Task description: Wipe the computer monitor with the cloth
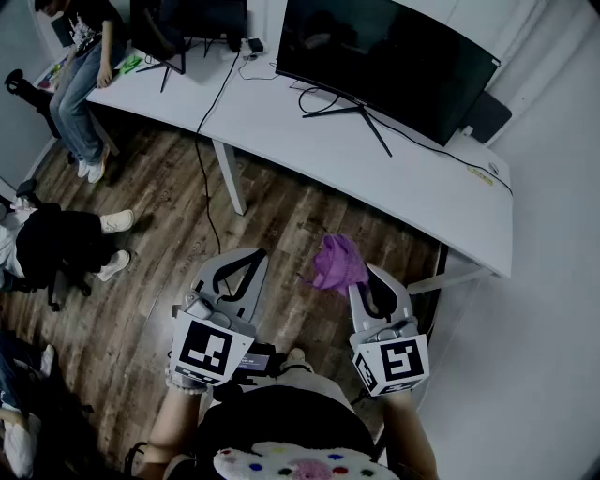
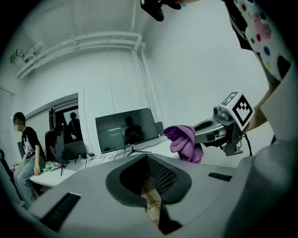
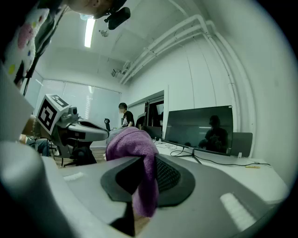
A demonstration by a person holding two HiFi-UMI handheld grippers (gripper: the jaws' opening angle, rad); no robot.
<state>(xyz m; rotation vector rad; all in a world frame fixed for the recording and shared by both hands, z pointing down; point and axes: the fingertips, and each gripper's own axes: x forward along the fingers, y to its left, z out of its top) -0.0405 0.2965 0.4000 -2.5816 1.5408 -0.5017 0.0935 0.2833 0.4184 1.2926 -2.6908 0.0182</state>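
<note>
Currently: right gripper (image 1: 367, 274) fingers clamp one cloth (image 1: 337, 262), purple, crumpled, bunched over tips, above wood floor (image 1: 281, 216). Left gripper (image 1: 253, 255) fingers closed, empty. Ahead, white counter (image 1: 394, 178): two dark monitors, large (image 1: 384, 56), small (image 1: 192, 17).

White desk (image 1: 281, 122), dark wood floor (image 1: 150, 234), white walls (image 1: 553, 281).

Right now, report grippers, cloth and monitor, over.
Left gripper shut, empty. Right gripper shut on crumpled purple cloth. Wide black monitor on white desk, not touched yet. Nothing seen between cloth and screen.
</note>
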